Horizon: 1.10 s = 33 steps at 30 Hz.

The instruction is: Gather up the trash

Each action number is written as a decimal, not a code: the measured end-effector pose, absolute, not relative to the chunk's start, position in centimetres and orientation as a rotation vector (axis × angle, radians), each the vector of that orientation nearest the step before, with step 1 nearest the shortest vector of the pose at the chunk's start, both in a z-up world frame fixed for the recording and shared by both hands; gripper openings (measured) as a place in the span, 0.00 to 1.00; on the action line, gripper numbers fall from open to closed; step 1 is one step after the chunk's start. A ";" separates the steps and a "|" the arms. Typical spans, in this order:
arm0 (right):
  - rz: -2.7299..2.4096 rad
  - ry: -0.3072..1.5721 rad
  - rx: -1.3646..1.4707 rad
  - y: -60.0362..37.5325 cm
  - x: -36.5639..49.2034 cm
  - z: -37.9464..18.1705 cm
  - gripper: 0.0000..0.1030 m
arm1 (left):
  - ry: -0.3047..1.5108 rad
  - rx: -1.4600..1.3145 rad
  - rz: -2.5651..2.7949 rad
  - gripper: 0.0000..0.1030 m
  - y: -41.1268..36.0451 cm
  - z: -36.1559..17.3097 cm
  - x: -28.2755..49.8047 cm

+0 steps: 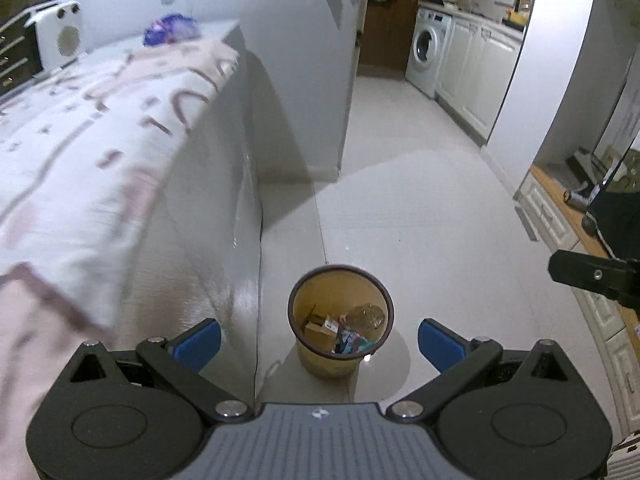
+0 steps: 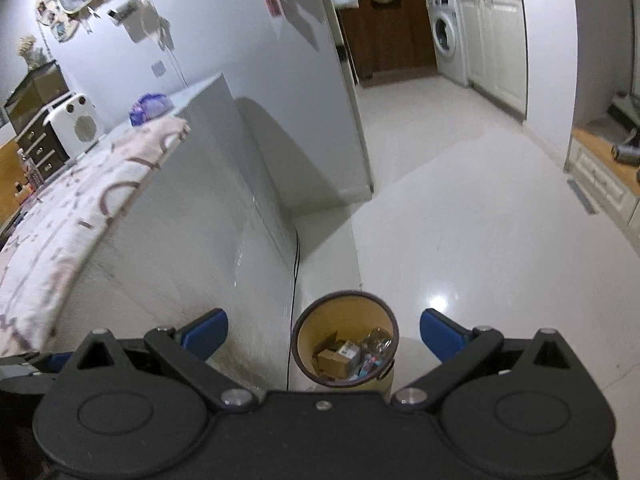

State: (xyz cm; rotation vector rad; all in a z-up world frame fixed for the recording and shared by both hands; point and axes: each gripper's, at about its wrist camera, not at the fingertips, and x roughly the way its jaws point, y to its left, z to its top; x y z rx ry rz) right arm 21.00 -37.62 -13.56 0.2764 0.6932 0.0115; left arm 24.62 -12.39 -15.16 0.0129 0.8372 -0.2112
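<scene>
Left gripper (image 1: 319,338) and right gripper (image 2: 324,334): fingers spread wide, empty. Both hang above a yellow wastebasket (image 1: 341,322) holding trash (image 1: 344,330).

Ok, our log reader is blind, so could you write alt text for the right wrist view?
The open right gripper looks down on a round yellow bin holding a cardboard box and wrappers, standing on a glossy white floor. A white counter with a patterned cloth stands left; a washing machine is far behind.

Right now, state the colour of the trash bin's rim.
Dark brown rim on a yellowish trash bin; right wrist view shows it best.
</scene>
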 end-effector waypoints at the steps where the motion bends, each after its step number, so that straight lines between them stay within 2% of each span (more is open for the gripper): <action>1: 0.008 0.680 0.273 -37.6 20.5 -12.8 1.00 | 0.824 0.013 -0.213 1.00 -12.0 -14.4 23.9; 7: 0.021 0.611 0.252 -36.0 16.5 -9.4 1.00 | 0.750 0.012 -0.221 1.00 -9.9 -10.7 20.1; 16: 0.049 0.541 0.223 -33.1 11.4 -5.8 1.00 | 0.679 0.014 -0.210 1.00 -6.8 -7.9 15.5; 33: -0.003 0.564 0.112 -29.0 4.9 -5.4 1.00 | 0.662 0.003 -0.171 1.00 -2.4 -7.4 9.3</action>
